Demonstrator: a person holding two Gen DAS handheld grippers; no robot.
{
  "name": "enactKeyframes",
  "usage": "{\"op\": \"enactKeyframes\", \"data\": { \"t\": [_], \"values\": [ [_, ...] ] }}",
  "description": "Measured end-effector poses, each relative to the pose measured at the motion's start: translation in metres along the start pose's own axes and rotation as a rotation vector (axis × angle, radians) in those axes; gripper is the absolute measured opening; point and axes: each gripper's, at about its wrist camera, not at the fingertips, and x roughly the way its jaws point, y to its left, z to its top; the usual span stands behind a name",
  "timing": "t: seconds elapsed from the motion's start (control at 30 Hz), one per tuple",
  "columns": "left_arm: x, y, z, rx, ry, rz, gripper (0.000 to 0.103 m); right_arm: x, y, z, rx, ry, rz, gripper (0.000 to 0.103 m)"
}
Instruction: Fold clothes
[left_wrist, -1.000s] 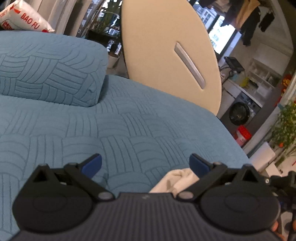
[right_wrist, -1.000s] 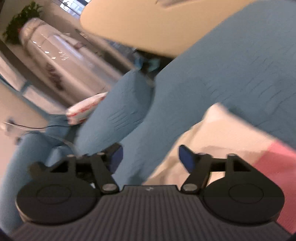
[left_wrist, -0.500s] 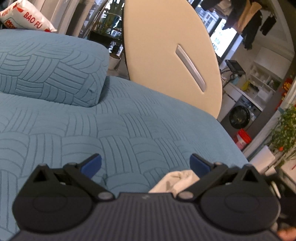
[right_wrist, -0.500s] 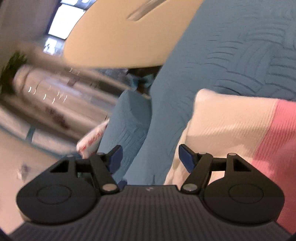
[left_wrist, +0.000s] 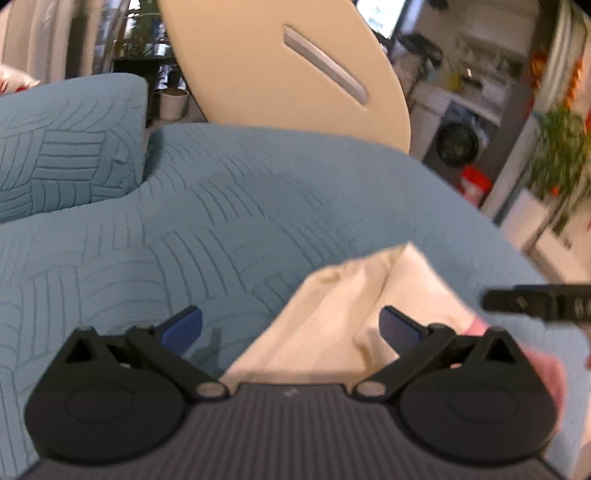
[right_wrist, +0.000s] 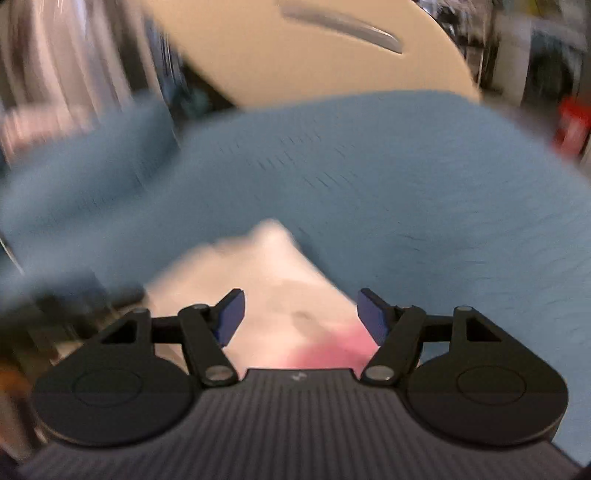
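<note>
A cream and pink garment (left_wrist: 332, 317) lies on the blue quilted sofa seat (left_wrist: 229, 206). My left gripper (left_wrist: 290, 328) hovers over its left cream corner, open, with cloth showing between the blue pads but not pinched. In the right wrist view, which is blurred, the same garment (right_wrist: 288, 291) lies under my right gripper (right_wrist: 299, 315), also open above the cream and pink cloth. The black body of the right gripper (left_wrist: 539, 301) shows at the right edge of the left wrist view.
A blue cushion (left_wrist: 70, 140) sits at the back left of the sofa. A beige oval board (left_wrist: 288, 66) stands behind the seat. Beyond the right edge are a washing machine (left_wrist: 456, 142), a red bucket (left_wrist: 474, 184) and a plant (left_wrist: 554, 158).
The left gripper has moved right, over the garment, which now fills more of its view. The right gripper has rolled level and swung round, so the garment now lies centred beneath it.
</note>
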Motion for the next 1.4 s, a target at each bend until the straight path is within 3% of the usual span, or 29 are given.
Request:
{"op": "enactKeyframes", "data": {
  "t": [0.07, 0.13, 0.17, 0.23, 0.33, 0.4, 0.53, 0.63, 0.73, 0.83, 0.93, 1.03, 1.13, 1.4],
  "values": [
    [0.008, -0.001, -0.003, 0.014, 0.030, 0.017, 0.103, 0.007, -0.003, -0.019, -0.054, 0.045, -0.028, 0.069],
    [0.016, -0.007, -0.008, 0.071, 0.060, 0.075, 0.102, 0.036, 0.002, -0.030, -0.117, 0.168, -0.025, 0.069],
    [0.017, -0.013, -0.012, 0.140, 0.054, 0.119, 0.103, 0.038, 0.006, -0.030, -0.128, 0.134, -0.014, 0.069],
    [0.015, -0.016, -0.013, 0.180, 0.042, 0.129, 0.103, 0.025, -0.004, -0.030, -0.102, 0.107, 0.009, 0.070],
    [0.008, -0.005, -0.006, 0.106, 0.032, 0.100, 0.103, -0.010, -0.039, -0.023, 0.015, 0.002, 0.074, 0.070],
    [0.004, 0.001, -0.002, 0.068, 0.023, 0.084, 0.103, -0.020, -0.065, -0.023, 0.103, -0.005, 0.052, 0.070],
    [0.000, 0.010, 0.002, 0.010, 0.027, 0.039, 0.103, -0.053, -0.099, -0.064, 0.341, -0.042, 0.072, 0.070],
    [-0.002, 0.015, 0.007, -0.011, 0.032, 0.024, 0.103, -0.088, -0.070, -0.108, 0.369, -0.166, 0.100, 0.072],
    [-0.012, 0.022, 0.015, -0.018, 0.001, 0.040, 0.103, -0.094, -0.012, -0.125, 0.164, -0.224, 0.105, 0.071],
    [-0.022, 0.029, 0.017, -0.044, -0.019, 0.043, 0.103, -0.117, 0.087, -0.171, -0.478, -0.206, 0.005, 0.070],
    [-0.030, 0.038, 0.017, -0.090, -0.027, 0.031, 0.103, -0.126, 0.140, -0.210, -0.873, -0.206, -0.014, 0.070],
    [-0.035, 0.049, 0.013, -0.180, -0.019, 0.012, 0.103, -0.132, 0.168, -0.229, -1.040, -0.213, 0.088, 0.070],
    [-0.040, 0.056, 0.009, -0.239, -0.019, 0.013, 0.103, -0.116, 0.190, -0.246, -1.193, -0.199, 0.120, 0.070],
    [-0.036, 0.038, 0.004, -0.164, -0.024, 0.015, 0.103, -0.084, 0.214, -0.272, -1.367, -0.144, 0.057, 0.069]
  ]
}}
